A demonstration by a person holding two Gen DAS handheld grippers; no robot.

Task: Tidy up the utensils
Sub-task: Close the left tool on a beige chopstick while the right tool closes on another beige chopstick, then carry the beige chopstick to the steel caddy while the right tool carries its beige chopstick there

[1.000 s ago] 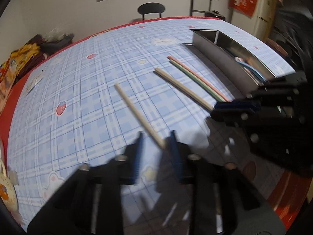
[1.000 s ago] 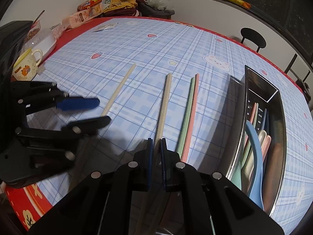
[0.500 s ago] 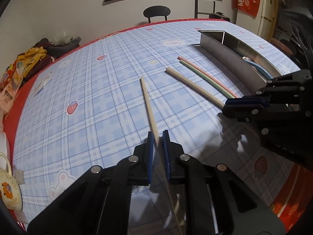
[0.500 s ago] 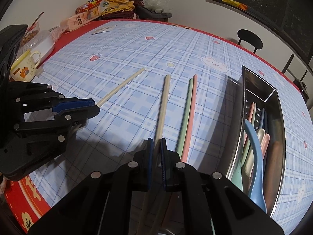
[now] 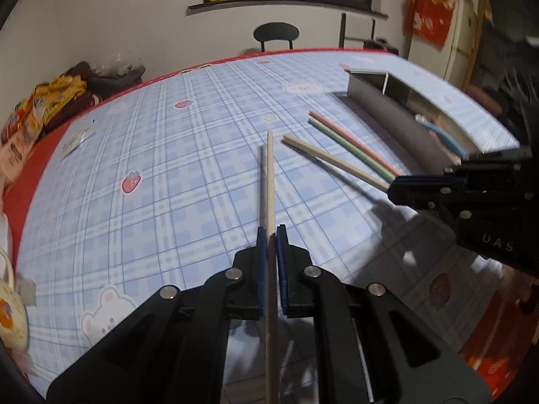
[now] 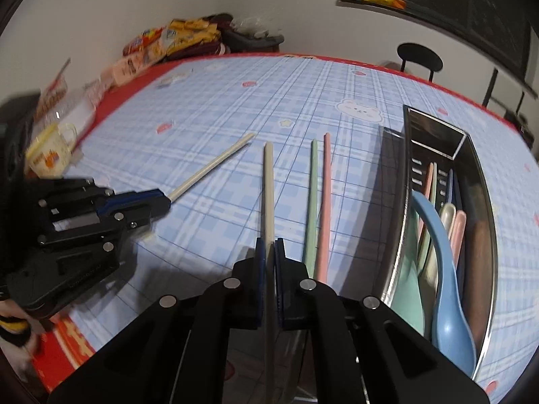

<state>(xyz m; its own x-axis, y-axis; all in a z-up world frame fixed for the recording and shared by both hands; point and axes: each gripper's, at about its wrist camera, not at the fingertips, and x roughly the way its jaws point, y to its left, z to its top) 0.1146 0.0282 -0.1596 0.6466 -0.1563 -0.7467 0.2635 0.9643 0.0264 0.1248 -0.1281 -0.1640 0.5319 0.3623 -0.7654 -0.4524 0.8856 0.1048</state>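
I hold one cream chopstick in each pair of tongs. The left tongs [image 5: 271, 235] have just been closing and now pinch a cream chopstick [image 5: 269, 181] between the pads; its long axis runs straight up the middle of the left view, tip toward the upper centre, and a thin shadow beside it suggests the far end is lifted off the tablecloth [image 5: 168, 175]. The right tongs [image 6: 269, 249] are clamped tight on the second cream chopstick [image 6: 268, 195], which likewise runs up the centre of its own view. The coming move turns on one relation: the steel tray [image 6: 485, 202] lies at the right of the right view, its long axis roughly parallel to the chopstick in the right tongs, so I judge the right hand to be nearer and needing only a sideways carry. In the left view the tray [image 5: 380, 107] sits at the upper right, beyond the right tongs [image 5: 424, 185], so the left hand has the longer path. A green chopstick [image 6: 311, 202] and a pink chopstick [image 6: 325, 202] lie side by side on the cloth between the right tongs and the tray. Only the right view shows the tray's contents: a blue spoon [image 6: 444, 269] among other utensils. Only the left view shows the shadow under the left chopstick.
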